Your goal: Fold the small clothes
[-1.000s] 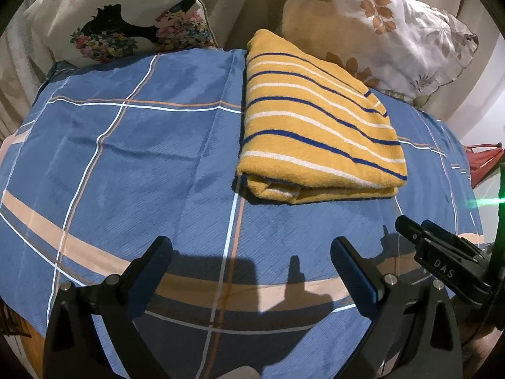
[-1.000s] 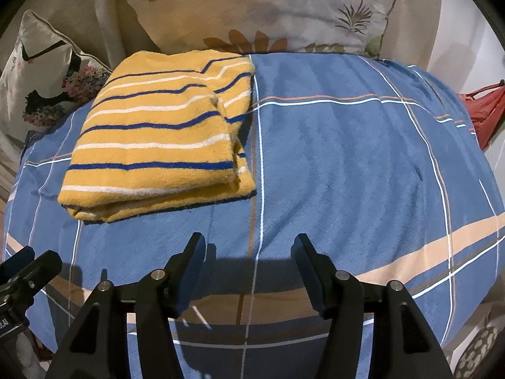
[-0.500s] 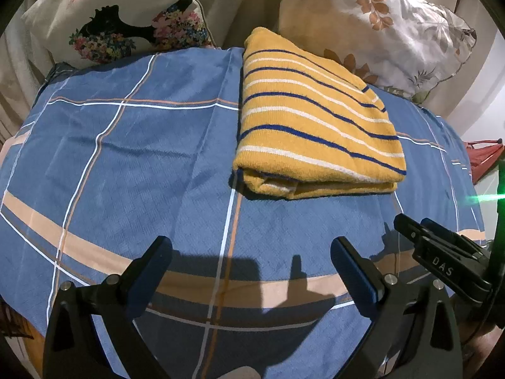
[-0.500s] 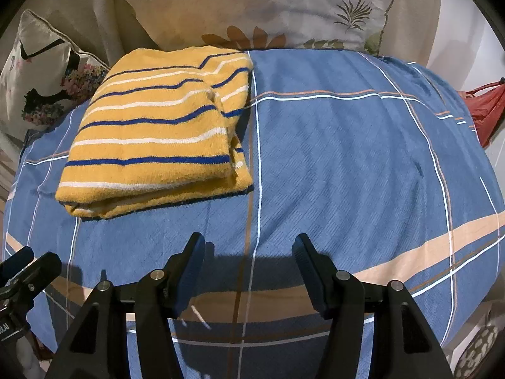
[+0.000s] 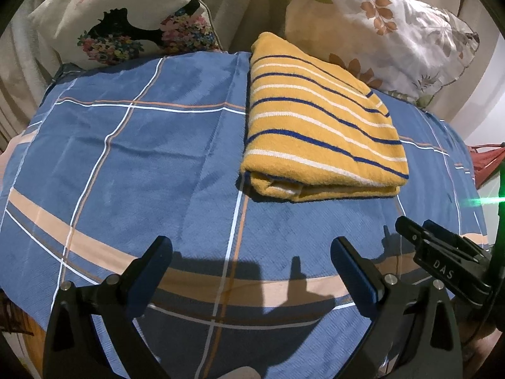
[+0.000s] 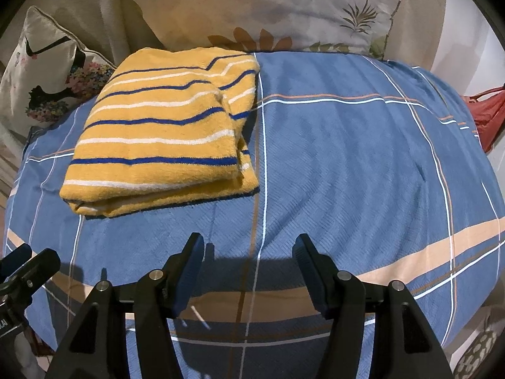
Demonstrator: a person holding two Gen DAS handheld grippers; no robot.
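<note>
Jaws of the black left gripper [image 5: 251, 252] stand wide apart with nothing between them, above the blue checked bedspread [image 5: 142, 158]. The black right gripper [image 6: 247, 249] is likewise parted and empty. Beyond both, well apart from their fingertips, the folded yellow terry garment with blue and white stripes [image 6: 164, 139] lies flat on the bedspread, its far edge near two floral pillows [image 6: 268, 6].

Left tool [image 5: 251, 254] spread wide, right tool [image 6: 247, 251] apart, both empty
</note>
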